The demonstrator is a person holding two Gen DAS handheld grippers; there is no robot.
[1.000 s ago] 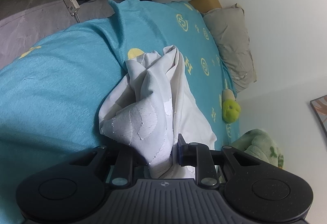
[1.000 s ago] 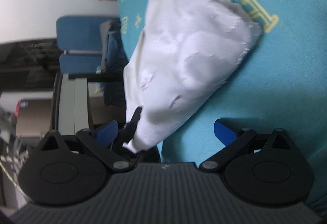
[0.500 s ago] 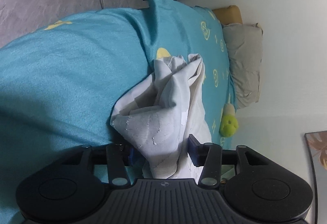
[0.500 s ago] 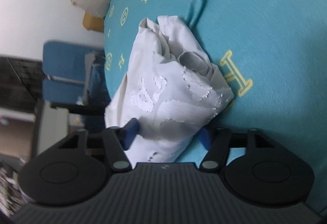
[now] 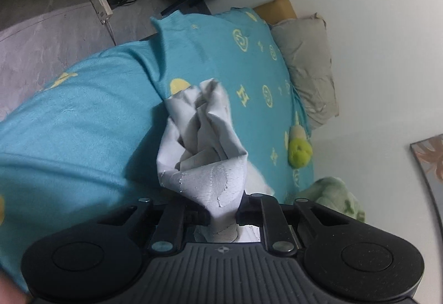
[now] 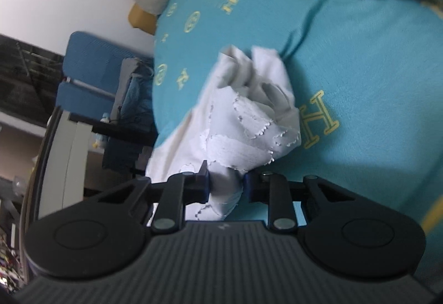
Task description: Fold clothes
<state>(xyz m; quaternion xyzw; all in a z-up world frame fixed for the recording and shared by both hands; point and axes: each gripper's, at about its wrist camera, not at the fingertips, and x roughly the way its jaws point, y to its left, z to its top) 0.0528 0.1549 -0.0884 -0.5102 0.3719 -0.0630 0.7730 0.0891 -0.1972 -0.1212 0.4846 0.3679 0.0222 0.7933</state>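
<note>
A crumpled white garment (image 5: 203, 143) with a cracked print hangs bunched above the teal bedspread (image 5: 77, 126). My left gripper (image 5: 223, 211) is shut on one gathered end of it, the cloth squeezed between the black fingers. In the right wrist view the same white garment (image 6: 249, 121) trails forward over the teal bedspread (image 6: 360, 99), and my right gripper (image 6: 225, 184) is shut on another bunch of it between the blue pads. The rest of the garment's shape is hidden in the folds.
A grey pillow (image 5: 310, 68) and a mustard cushion (image 5: 277, 6) lie at the bed's head by the white wall. A green plush toy (image 5: 300, 150) and a pale green blanket (image 5: 335, 196) sit on the bed. A blue chair (image 6: 91, 74) stands beside it.
Both grippers have closed onto the white garment: the right was open a second ago. The cloth is now pulled into a tighter bunch, and both views have swung across the bed.
</note>
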